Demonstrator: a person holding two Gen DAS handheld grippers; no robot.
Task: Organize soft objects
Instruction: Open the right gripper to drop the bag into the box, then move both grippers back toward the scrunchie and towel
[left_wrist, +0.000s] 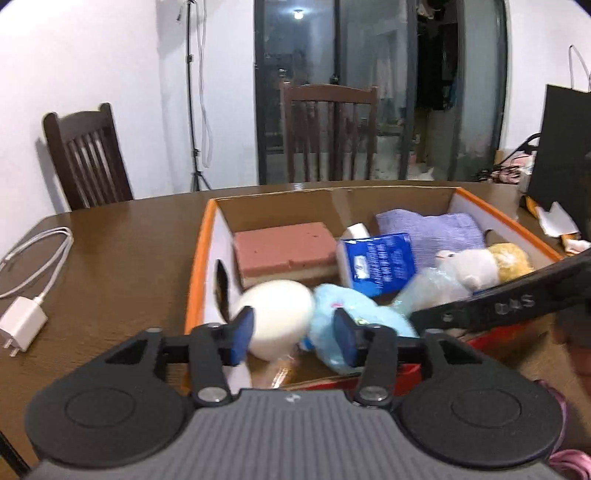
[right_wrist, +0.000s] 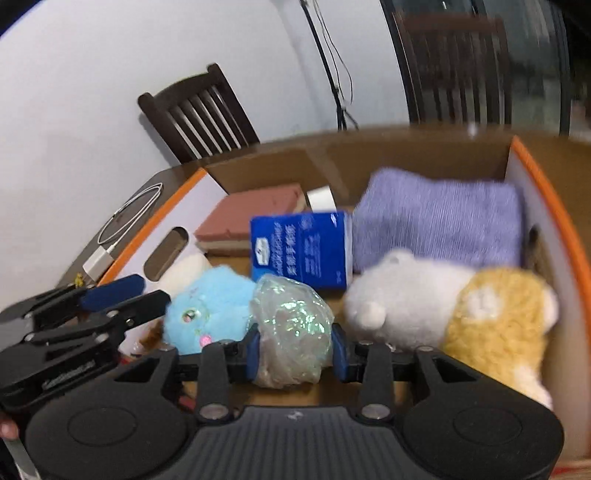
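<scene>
Sitting between right tongs (right_wrist: 295, 354), clamped: crinkly plastic ball (right_wrist: 291, 328)

My left gripper (left_wrist: 293, 338) is held level, its two blue pads (left_wrist: 242, 334) spread wide with nothing between them. From my right wrist view the left gripper (right_wrist: 122, 293) shows at the left edge, its fingers reaching in side-on. My right gripper (right_wrist: 295, 350) points forward, and its blue pads (right_wrist: 253, 352) press from both sides on a crinkled clear plastic bundle (right_wrist: 291, 328), which bulges above them. In the left wrist view the right gripper's dark arm slants in from the right edge, its tips hidden.
</scene>
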